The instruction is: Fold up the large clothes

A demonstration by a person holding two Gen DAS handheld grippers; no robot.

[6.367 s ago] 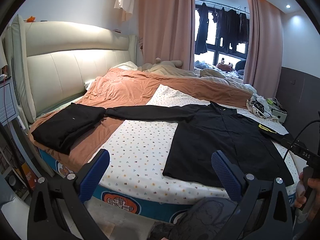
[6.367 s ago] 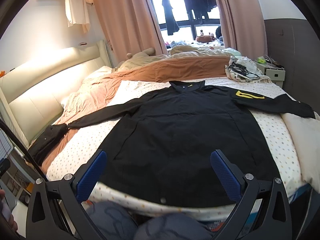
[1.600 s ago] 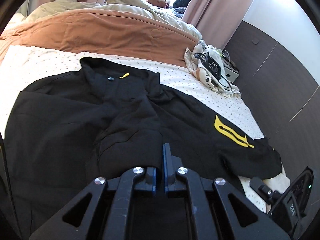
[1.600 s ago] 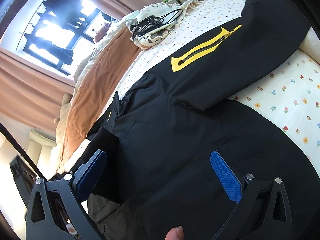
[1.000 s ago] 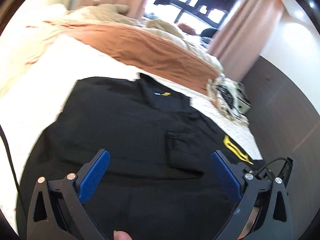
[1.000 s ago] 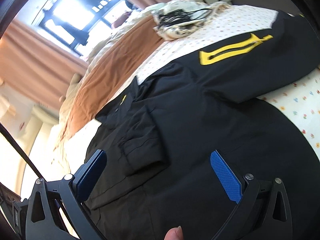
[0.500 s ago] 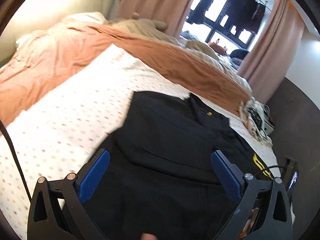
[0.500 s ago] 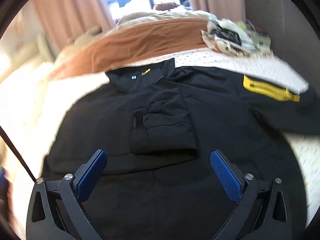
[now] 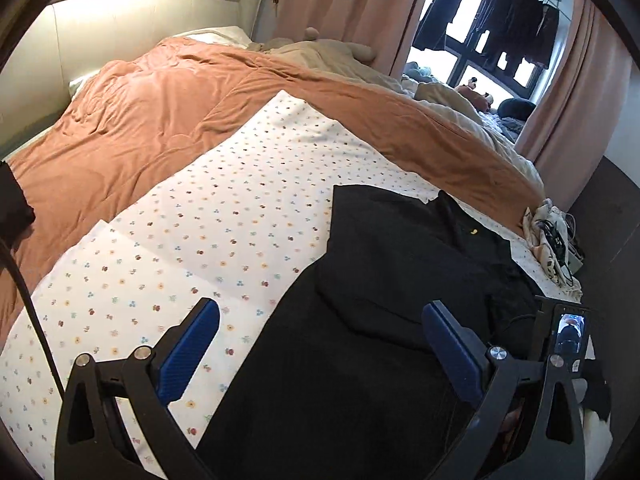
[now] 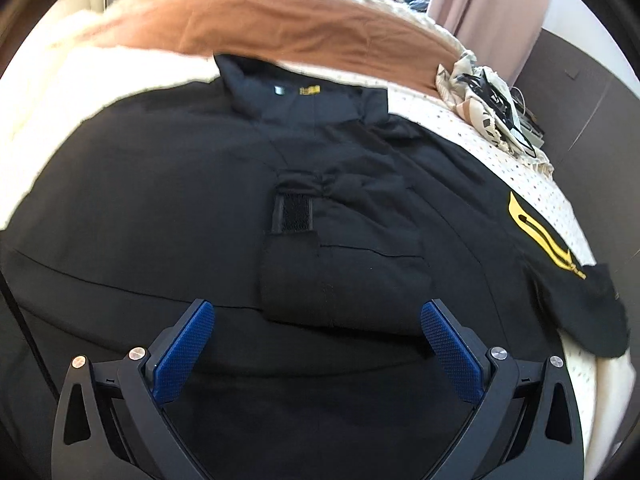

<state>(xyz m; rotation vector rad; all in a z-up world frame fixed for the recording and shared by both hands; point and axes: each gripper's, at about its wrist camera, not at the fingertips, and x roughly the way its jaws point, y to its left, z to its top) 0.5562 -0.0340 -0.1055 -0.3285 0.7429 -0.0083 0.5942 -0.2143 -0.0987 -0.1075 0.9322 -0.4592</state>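
Note:
A large black jacket (image 10: 168, 184) lies flat on the dotted bedsheet (image 9: 224, 216), collar away from me. Its left sleeve is folded across the chest, the cuff (image 10: 344, 268) with a velcro tab lying in the middle. The right sleeve (image 10: 548, 240) with a yellow logo still stretches out to the bed's right edge. My right gripper (image 10: 318, 340) is open and empty just above the lower chest, near the cuff. My left gripper (image 9: 320, 344) is open and empty over the jacket's (image 9: 392, 280) left side.
An orange duvet (image 9: 160, 120) is bunched across the far side of the bed. A pile of cloth and cables (image 10: 488, 96) sits at the far right corner. A cream headboard (image 9: 120, 36) is at the left, curtains and a window (image 9: 480, 52) behind.
My left gripper let go of the folded left sleeve, opened and drew back to the left. My right gripper swung from the right sleeve to above the jacket's middle.

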